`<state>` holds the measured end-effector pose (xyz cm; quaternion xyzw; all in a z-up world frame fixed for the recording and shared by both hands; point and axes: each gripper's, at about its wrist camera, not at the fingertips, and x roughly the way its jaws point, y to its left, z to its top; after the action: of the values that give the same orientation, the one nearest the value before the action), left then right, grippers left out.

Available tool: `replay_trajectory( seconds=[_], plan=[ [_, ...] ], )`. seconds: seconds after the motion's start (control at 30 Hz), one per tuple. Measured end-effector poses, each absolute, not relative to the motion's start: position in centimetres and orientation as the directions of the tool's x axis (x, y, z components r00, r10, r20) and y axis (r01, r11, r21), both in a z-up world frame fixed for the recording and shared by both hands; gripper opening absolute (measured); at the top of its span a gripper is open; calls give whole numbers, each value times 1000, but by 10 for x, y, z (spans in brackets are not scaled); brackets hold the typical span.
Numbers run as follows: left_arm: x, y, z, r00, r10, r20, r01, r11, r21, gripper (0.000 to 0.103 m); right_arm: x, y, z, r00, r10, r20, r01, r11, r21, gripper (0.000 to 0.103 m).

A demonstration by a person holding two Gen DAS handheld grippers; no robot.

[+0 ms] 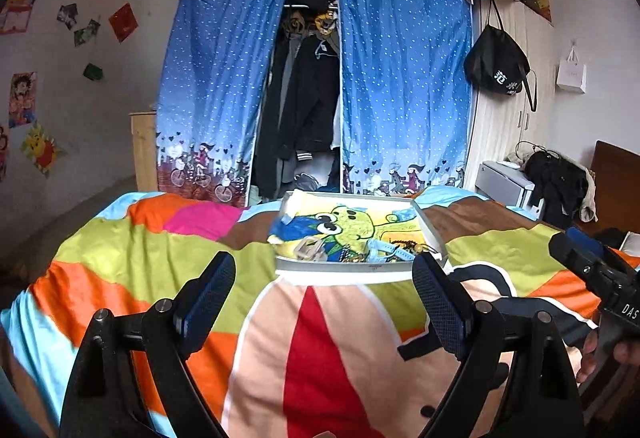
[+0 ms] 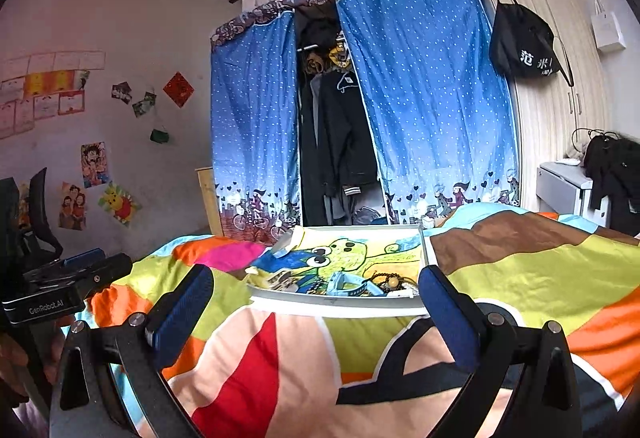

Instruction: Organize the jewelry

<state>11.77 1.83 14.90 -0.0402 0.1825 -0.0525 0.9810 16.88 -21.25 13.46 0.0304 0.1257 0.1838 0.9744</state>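
A shallow white tray lined with a green cartoon drawing lies on the bed. A tangle of jewelry sits along its near edge: a pale blue watch strap, a beaded bracelet, metal pieces. My left gripper hovers open just short of the tray, nothing between its fingers. My right gripper is likewise open and empty in front of the tray. Each gripper shows at the side of the other's view: the right gripper, the left gripper.
The bed is covered by a colourful patchwork blanket. Behind it stands a blue curtained wardrobe with dark clothes inside. A black bag hangs on a cupboard at right. A grey cabinet stands beside the bed.
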Motion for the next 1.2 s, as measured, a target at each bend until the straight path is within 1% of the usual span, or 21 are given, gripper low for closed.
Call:
replay_trajectory(
  seconds=[0.17,0.33,0.47,0.53,0.67,0.8,1.07,1.2],
  plan=[
    [92,31,138,928,-106,-357,68,991,-118,87,140,-202,130,900,361,-243,-352,932,80,103],
    [70,37,122,935,-73,-347,39,994,-103,87,119,-197,113,902,346,-257,-339,938,73,103],
    [55,42,105,937,-64,-342,29,994,-106,87,102,-196,97,920,309,-241,-297,951,85,103],
    [51,45,97,936,-66,-345,29,993,-110,87,95,-196,89,928,296,-228,-281,955,95,103],
    [49,45,85,923,-101,-371,54,989,-136,87,84,-195,76,935,265,-236,-255,964,74,103],
    [43,44,69,926,-84,-367,40,991,-126,87,77,-198,63,935,260,-239,-244,965,96,103],
    [44,44,46,917,-93,-388,66,994,-83,87,83,-194,39,916,236,-323,-218,972,93,103],
    [46,48,36,908,-101,-407,67,993,-96,87,87,-195,32,912,222,-345,-200,975,98,103]
  ],
)
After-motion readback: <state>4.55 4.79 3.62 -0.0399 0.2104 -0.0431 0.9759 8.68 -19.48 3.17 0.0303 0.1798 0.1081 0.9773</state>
